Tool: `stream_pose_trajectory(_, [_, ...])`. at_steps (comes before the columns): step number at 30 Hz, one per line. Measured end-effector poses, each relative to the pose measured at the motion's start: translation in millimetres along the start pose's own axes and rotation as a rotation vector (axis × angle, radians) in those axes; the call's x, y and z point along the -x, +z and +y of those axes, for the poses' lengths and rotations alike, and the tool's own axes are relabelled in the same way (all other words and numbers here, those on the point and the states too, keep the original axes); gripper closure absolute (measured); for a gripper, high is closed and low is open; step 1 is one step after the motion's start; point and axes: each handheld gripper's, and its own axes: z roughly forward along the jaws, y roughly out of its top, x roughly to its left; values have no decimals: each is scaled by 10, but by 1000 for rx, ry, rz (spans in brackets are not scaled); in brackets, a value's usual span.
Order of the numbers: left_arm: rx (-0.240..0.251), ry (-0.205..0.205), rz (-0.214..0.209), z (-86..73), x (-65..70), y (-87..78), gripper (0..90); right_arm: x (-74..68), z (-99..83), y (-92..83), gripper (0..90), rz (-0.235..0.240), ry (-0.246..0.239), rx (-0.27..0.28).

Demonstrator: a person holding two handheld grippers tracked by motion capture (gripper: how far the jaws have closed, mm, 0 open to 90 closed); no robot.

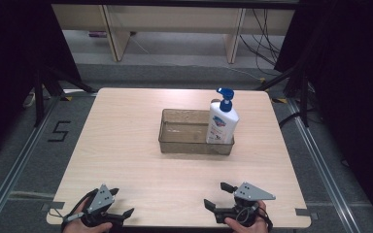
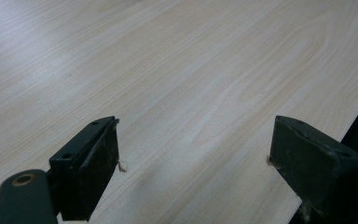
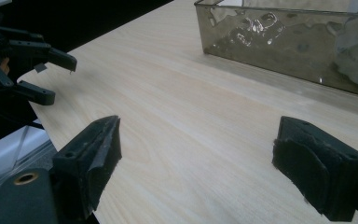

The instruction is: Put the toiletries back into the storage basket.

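Apparently nothing has begun: both claws, left claw (image 1: 120,203) at 7 o'clock and right claw (image 1: 217,195) at 5, gape empty over the bench (image 1: 126,145); the bottle (image 1: 222,120) stands in the tray (image 1: 179,145).

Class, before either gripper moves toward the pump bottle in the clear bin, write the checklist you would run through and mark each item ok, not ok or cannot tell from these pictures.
1. Left gripper open, nothing between its jaws: ok.
2. Right gripper open, nothing between its jaws: ok.
3. Pump bottle upright at the right end of the clear bin: ok.
4. Bare table between both grippers and the bin: ok.
5. Rest of the bin free of other things: ok, as far as the high view shows.
6. Bottle cap closed, bottle full or empty: cannot tell.
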Motion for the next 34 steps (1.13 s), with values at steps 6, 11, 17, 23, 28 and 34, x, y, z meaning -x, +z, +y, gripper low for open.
stream_pose_trajectory(6, [0, -3, 1, 0, 2, 1, 151, -6, -33, -40, 152, 13, -13, 3])
stream_pose_trajectory(11, [1, 11, -1, 3, -7, 0, 151, -11, -57, -73, 152, 21, 11, 7])
stream_pose_trajectory(17, [18, -9, -6, 3, 11, 4, 151, 7, -78, -122, 152, 5, 11, 15])
stream_pose_trajectory(23, [4, 14, 12, 3, -4, 2, 151, -16, -97, -143, 152, 11, 44, 13])
stream_pose_trajectory(28, [5, 13, 13, 3, -4, 3, 151, -17, -99, -143, 152, 14, 48, 13])
stream_pose_trajectory(34, [1, 0, 1, 1, 6, -4, 151, 1, -91, -145, 152, 9, 1, 12])
